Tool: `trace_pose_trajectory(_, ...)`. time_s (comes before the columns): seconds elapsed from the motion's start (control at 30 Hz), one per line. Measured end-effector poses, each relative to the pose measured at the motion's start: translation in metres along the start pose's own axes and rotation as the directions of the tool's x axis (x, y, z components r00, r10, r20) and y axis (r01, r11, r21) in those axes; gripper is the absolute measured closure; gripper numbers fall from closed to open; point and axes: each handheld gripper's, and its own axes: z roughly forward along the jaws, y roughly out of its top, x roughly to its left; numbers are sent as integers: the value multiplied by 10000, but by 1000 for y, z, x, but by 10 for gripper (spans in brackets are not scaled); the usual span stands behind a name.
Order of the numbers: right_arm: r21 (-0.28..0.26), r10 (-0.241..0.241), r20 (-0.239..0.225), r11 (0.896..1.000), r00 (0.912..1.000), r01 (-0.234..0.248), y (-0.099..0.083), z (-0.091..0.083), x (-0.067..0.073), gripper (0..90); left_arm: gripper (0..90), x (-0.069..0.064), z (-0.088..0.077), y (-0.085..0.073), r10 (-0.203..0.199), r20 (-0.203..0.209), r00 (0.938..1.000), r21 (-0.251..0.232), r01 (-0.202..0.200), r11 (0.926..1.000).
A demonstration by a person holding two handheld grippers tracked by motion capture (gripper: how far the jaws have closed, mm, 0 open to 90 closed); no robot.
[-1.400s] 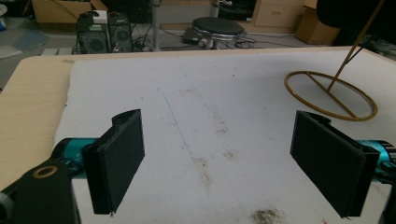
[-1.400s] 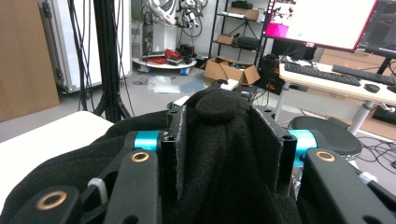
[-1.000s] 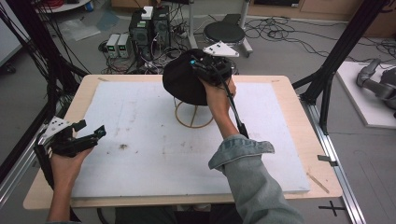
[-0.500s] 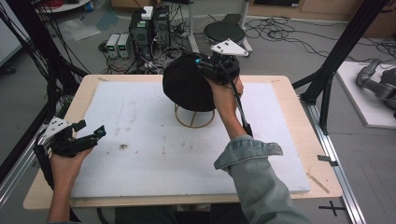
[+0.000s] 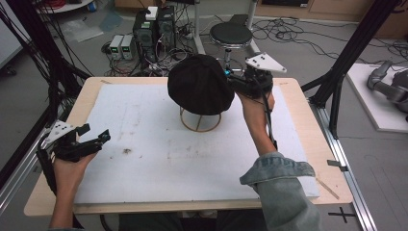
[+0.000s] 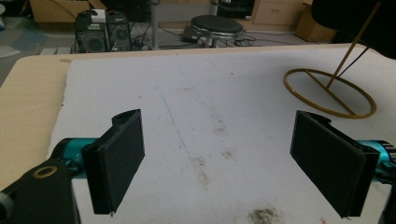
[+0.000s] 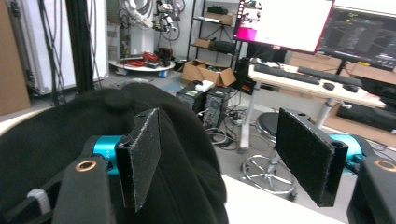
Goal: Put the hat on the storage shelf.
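Right gripper, fingers spread, beside black cap; left gripper low, fingers spread, empty.

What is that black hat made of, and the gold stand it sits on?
The black hat looks like soft matte cloth, maybe cotton or wool: it takes no shine and sags in rounded folds. The gold stand looks like thin metal wire with a brassy finish, though painted wood can't be ruled out.

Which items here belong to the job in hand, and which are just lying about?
In the job:
black cap
gold wire stand under it
right hand-held gripper, open beside the cap

Just lying about:
left hand-held gripper, open, idle
round stool
computer towers on the floor
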Motion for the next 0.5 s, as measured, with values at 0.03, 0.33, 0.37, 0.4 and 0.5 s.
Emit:
trace_pose_trajectory(0.03,3,18,38,10000,10000,-18,-3,-3,-3,303,178,0,0,0,-2,5,10000,0,2,10000)
trace_pose_trajectory(0.33,144,603,206,9981,9980,-606,-27,-35,-27,238,178,-2,2,0,24,31,10000,29,-24,10000)
trace_pose_trajectory(0.37,212,649,243,9976,9976,-654,-29,-38,-28,228,178,-2,3,0,57,29,10000,40,-57,10000)
trace_pose_trajectory(0.4,190,724,247,9972,9971,-729,-33,-41,-30,223,178,-3,3,0,74,31,10000,53,-74,10000)
trace_pose_trajectory(0.5,226,861,370,9960,9956,-870,-44,-54,-34,198,178,-3,4,0,47,36,10000,82,-47,10000)
